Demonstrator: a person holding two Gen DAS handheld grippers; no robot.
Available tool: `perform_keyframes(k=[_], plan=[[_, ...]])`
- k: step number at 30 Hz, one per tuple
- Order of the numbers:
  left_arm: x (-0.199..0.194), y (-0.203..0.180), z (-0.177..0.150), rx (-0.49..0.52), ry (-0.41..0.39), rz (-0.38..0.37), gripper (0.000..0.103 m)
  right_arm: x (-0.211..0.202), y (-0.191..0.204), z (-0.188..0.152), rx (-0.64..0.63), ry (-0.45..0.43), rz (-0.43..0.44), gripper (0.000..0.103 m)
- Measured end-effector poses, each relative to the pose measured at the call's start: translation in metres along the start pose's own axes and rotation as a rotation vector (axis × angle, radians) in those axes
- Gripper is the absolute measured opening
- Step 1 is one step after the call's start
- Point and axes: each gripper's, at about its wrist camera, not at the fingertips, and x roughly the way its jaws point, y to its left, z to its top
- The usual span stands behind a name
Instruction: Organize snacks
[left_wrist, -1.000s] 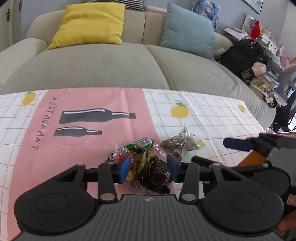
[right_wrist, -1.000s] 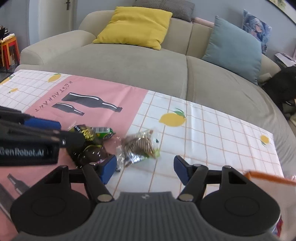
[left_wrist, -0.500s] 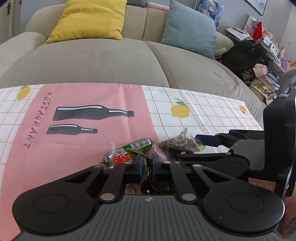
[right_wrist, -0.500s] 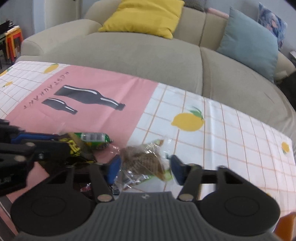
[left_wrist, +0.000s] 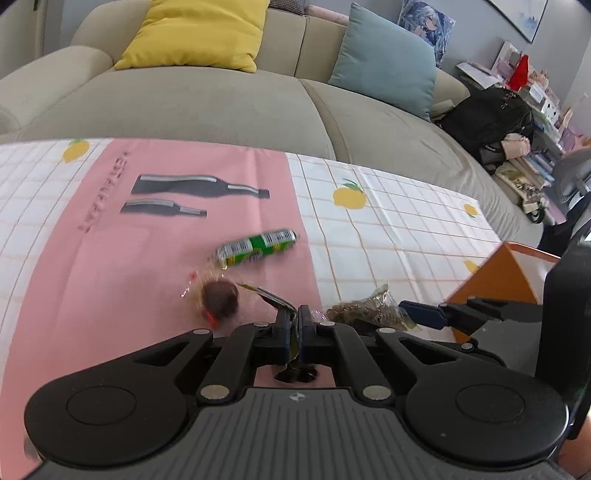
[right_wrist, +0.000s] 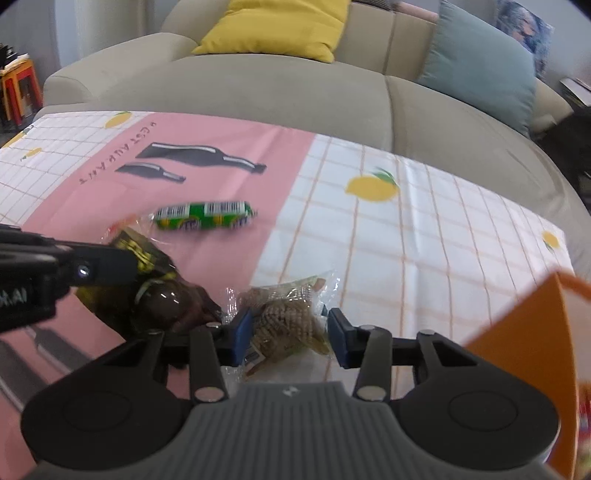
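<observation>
Left tool (left_wrist: 292, 334): jaws together, clamped on the edge of a dark egg pack (right_wrist: 162, 299), which hangs lifted off the surface.
Right tool (right_wrist: 286, 338): jaws have just been closing around a clear pack of brown crisps (right_wrist: 288, 321); whether the pads press on it yet, I cannot tell.
Landmark: orange box (right_wrist: 535, 354), at the surface's right side, probably where the snacks go.
Crisps: on the white check cloth (right_wrist: 424, 236), near the box's left side.
Green roll (right_wrist: 203, 216): on the pink part, well left of the box, beyond the egg pack.
Round brown sweet (left_wrist: 219, 299): left of the tools, farther from the box.
Doing it well: squeeze the crisps lightly at the wrapper so nothing crushes; keep the thin film edge from slipping out while carrying toward the box; keep both tools from colliding.
</observation>
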Motion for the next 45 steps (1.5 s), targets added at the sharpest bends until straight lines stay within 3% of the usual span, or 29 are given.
perform_keyframes(k=[5,14,20,22,24,26,29,34,41,45], plan=[[-0.022,0.001,-0.025,-0.088,0.057,-0.044,0.003,-0.028,0.002,-0.028,0.060,0.021,0.004,0.040],[-0.049,0.011,-0.066,-0.137,0.139,0.018,0.003,-0.076,0.011,-0.078,0.079,0.043,0.016,0.039],[-0.057,0.028,-0.081,-0.204,0.152,-0.010,0.005,-0.091,0.011,-0.102,0.092,0.034,0.045,0.039],[-0.057,0.030,-0.084,-0.224,0.139,-0.012,0.017,-0.093,0.011,-0.106,0.093,0.021,0.047,0.040],[-0.056,0.029,-0.085,-0.222,0.139,-0.015,0.041,-0.093,0.011,-0.107,0.091,0.016,0.050,0.041],[-0.055,0.025,-0.085,-0.198,0.141,0.006,0.050,-0.093,0.010,-0.106,0.095,0.015,0.058,0.044],[-0.061,0.010,-0.083,-0.080,0.102,0.107,0.053,-0.095,0.010,-0.105,0.089,0.007,0.058,0.046],[-0.070,-0.017,-0.074,0.141,0.073,0.035,0.056,-0.099,0.012,-0.104,0.052,-0.022,0.058,0.050],[-0.050,-0.048,-0.072,0.405,0.162,0.000,0.056,-0.102,0.014,-0.104,0.016,-0.044,0.055,0.055],[-0.030,-0.050,-0.068,0.411,0.256,0.025,0.056,-0.099,0.018,-0.106,-0.008,-0.039,0.044,0.055]])
